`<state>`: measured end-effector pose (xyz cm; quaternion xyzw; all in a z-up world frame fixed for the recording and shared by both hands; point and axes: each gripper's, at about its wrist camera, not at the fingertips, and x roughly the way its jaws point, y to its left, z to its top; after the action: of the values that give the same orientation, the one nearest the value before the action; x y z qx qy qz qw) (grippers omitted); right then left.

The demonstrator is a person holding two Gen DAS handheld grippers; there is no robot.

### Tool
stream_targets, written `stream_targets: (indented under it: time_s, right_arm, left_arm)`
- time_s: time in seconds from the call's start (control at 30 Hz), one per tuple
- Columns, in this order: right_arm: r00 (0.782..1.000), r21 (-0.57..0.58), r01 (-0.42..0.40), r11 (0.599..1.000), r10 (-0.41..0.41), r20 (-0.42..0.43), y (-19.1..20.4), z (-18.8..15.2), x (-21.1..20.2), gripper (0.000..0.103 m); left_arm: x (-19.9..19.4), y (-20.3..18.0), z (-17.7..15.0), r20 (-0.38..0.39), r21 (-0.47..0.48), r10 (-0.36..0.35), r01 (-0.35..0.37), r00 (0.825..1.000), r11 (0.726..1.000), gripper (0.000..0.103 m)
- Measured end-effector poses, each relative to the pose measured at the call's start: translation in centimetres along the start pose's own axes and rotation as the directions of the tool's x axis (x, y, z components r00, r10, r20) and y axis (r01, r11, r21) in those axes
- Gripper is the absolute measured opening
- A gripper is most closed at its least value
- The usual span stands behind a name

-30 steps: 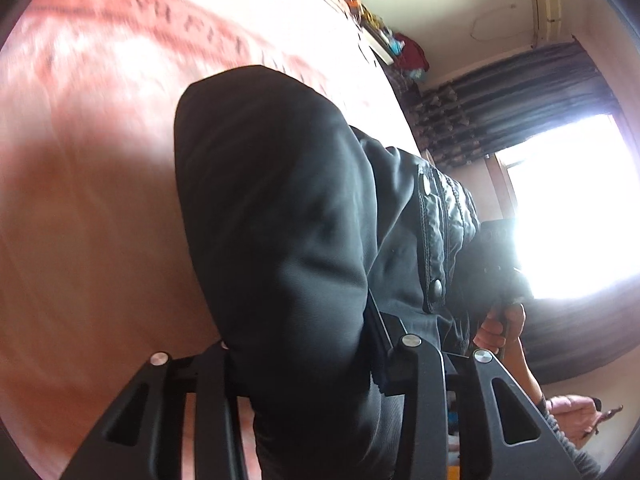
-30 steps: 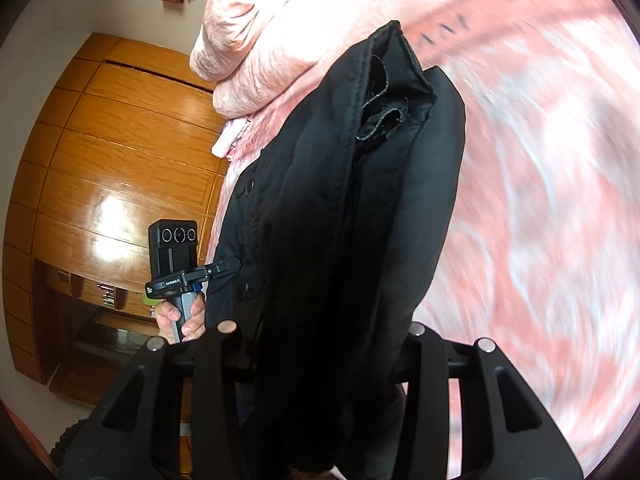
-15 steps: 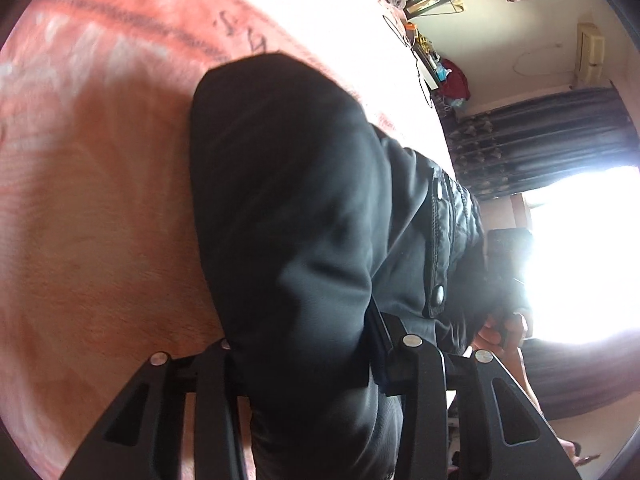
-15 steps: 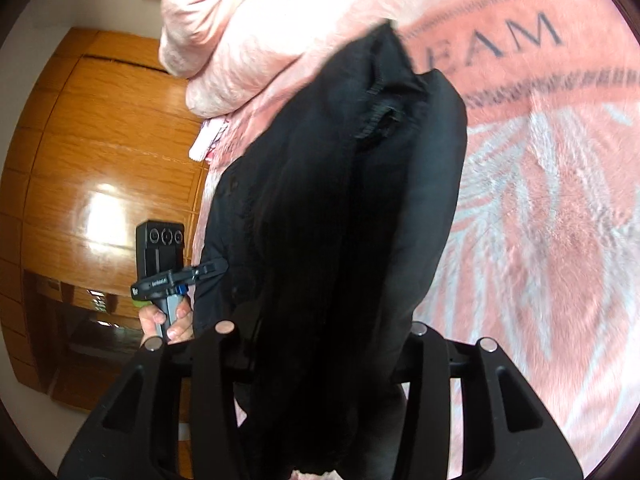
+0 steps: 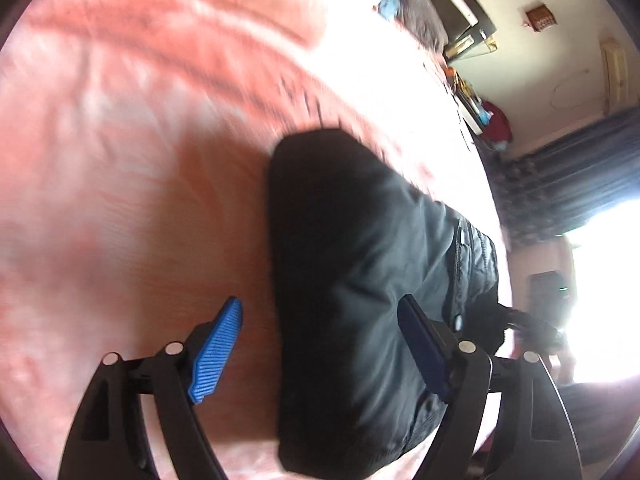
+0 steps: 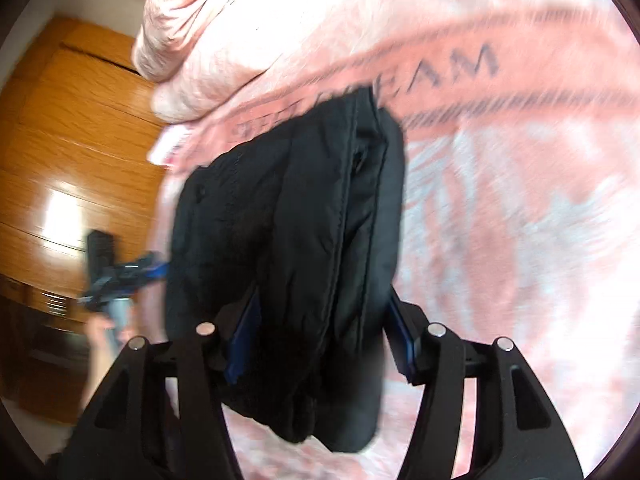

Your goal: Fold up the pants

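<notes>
Folded pants [image 5: 360, 280] on bedspread [image 5: 120, 160]

- We are in a home bedroom: a pink printed blanket [image 6: 520, 200] covers the bed.
- We see a bunched pink quilt [image 6: 224, 28], a wooden wardrobe [image 6: 72, 152], dark curtains [image 5: 576, 184] and a wall air conditioner [image 5: 616, 68].

The left gripper [image 5: 320, 354] has two black plastic fingers, each an open triangular frame with cut-out windows. Round silver screw heads sit at the finger joints, two on each side. The inner face of each finger carries a bright blue ribbed pad [image 5: 216, 350], long and flat with an angled tip. The right gripper [image 6: 320, 340] is built the same way: black triangular frames, silver screw heads, and darker-looking blue pads [image 6: 400, 334] along the inner faces. A hand [image 6: 100, 330] shows only as a blur.
</notes>
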<state>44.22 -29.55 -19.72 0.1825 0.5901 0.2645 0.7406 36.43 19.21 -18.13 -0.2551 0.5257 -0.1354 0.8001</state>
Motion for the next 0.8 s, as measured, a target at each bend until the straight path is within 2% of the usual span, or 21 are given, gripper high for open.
stream_targets:
  time_s: [0.1,0.2,0.27,0.37,0.43,0.5,0.63,0.67,0.8]
  right_arm:
    - [0.995,-0.041,0.092,0.995,-0.091,0.034,1.6,0.2,-0.9,0.060]
    - [0.995,-0.017,0.087,0.996,-0.086,0.049,1.4,0.6,-2.2,0.061]
    - [0.986,-0.006,0.118,0.993,-0.117,0.121,1.1,0.8,-4.1,0.061]
    - [0.977,-0.016,0.103,0.995,-0.098,0.191,2.1,1.7,-5.6,0.061]
    - [0.976,-0.028,0.069,0.997,-0.062,0.207,2.6,2.5,-5.3,0.061]
    - [0.982,-0.005,0.064,0.998,-0.062,0.179,3.1,4.0,-3.0,0.060]
    - [0.979,0.037,0.169,0.985,-0.172,0.105,2.4,5.2,0.9,0.052]
    - [0.976,0.026,0.186,0.982,-0.188,0.110,2.6,5.1,1.1,0.054]
    - [0.976,-0.001,0.097,0.995,-0.095,0.197,3.7,1.4,-2.3,0.054]
  left_arm:
    - [-1.6,-1.8,-1.7,0.057,0.066,0.054,-0.058,0.997,0.996,0.081]
    - [-1.7,-3.5,-3.5,0.084,0.111,0.113,-0.122,0.990,0.986,0.081]
    - [-0.7,-5.2,-4.3,0.089,0.152,0.161,-0.174,0.983,0.973,0.081]
    - [2.3,-6.8,-3.3,0.076,0.217,0.235,-0.247,0.969,0.945,0.081]
    - [2.3,-6.4,-3.8,0.079,0.237,0.260,-0.271,0.962,0.933,0.083]
    - [2.7,-6.3,-4.0,0.078,0.242,0.269,-0.280,0.960,0.929,0.085]
    - [3.1,-5.6,-4.3,0.077,0.227,0.268,-0.279,0.960,0.933,0.090]
    - [3.1,-5.4,-4.3,0.079,0.220,0.261,-0.272,0.962,0.937,0.090]
    - [2.2,-5.7,-4.8,0.123,0.238,0.249,-0.272,0.961,0.932,0.090]
